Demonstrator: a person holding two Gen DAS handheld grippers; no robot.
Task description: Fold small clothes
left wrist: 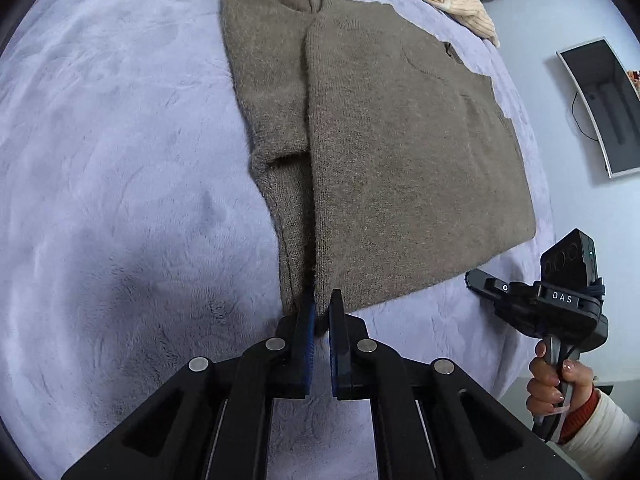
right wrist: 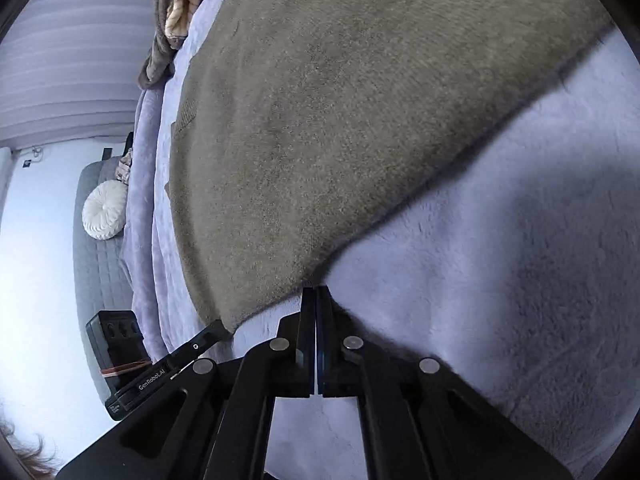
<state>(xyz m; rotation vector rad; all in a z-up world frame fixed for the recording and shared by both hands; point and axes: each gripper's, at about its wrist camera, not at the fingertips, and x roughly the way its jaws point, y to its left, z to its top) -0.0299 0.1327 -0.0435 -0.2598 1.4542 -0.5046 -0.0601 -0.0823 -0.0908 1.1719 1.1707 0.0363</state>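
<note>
Left wrist view: we see the left hand-held gripper clenched on the brown sweater's near hem corner, on the bed. The right hand-held gripper, clamped at the other corner, should lift evenly with it.
</note>
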